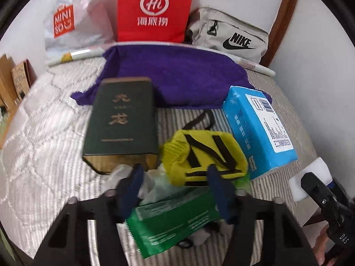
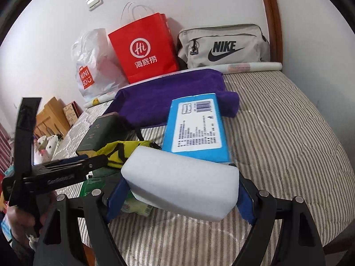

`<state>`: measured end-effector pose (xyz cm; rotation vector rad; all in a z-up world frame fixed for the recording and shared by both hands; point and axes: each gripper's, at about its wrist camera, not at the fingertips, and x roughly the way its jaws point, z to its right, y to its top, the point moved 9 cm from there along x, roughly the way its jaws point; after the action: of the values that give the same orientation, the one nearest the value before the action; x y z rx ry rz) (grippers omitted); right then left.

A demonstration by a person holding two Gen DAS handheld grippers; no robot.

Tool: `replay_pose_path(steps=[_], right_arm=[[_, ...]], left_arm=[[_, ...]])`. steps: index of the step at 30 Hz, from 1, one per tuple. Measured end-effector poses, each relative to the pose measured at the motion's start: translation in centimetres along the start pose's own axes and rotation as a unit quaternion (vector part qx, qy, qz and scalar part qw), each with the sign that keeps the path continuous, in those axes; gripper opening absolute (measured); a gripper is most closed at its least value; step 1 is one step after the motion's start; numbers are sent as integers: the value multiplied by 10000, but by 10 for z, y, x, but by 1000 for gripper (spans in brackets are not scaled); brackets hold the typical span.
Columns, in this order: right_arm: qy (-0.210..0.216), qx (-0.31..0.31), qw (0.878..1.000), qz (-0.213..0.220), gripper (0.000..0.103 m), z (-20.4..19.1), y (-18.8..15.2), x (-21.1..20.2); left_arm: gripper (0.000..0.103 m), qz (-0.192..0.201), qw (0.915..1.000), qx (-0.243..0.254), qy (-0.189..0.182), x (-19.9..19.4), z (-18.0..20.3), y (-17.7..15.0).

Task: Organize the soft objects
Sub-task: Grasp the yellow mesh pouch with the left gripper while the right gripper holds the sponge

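My left gripper (image 1: 175,170) points down at a heap on the striped bed (image 1: 44,155). A green packet (image 1: 173,219) with crumpled clear wrapping sits between its blue fingers (image 1: 131,188), and its edges meet both pads. Just beyond the tips lies a yellow pouch (image 1: 206,155) with black straps. My right gripper (image 2: 182,201) is shut on a white foam block (image 2: 182,181), held above the bed. That block (image 1: 310,177) also shows at the right edge of the left wrist view. The left gripper (image 2: 66,173) appears side-on in the right wrist view.
A dark green box (image 1: 121,124), a blue tissue box (image 1: 259,130) and a purple towel (image 1: 175,73) lie past the pouch. At the wall stand a Miniso plastic bag (image 1: 66,22), a red paper bag (image 1: 155,11) and a grey Nike bag (image 1: 230,35). Cardboard boxes (image 2: 53,115) sit beside the bed.
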<state>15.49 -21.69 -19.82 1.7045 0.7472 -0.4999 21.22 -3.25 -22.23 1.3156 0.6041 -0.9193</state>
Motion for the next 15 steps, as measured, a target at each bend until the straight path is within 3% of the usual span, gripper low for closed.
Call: replay_pose_path(steps=[8, 11, 15], right_arm=[[33, 160, 9997, -173, 83, 23, -8, 9], [41, 68, 9993, -362, 83, 28, -16, 15], [113, -6, 9983, -577, 83, 31, -28, 22]], left_arm=[[26, -108, 9999, -63, -6, 6, 1, -3], [15, -156, 9999, 22, 30, 1, 1, -12], [15, -236, 9997, 69, -56, -6, 1, -19]])
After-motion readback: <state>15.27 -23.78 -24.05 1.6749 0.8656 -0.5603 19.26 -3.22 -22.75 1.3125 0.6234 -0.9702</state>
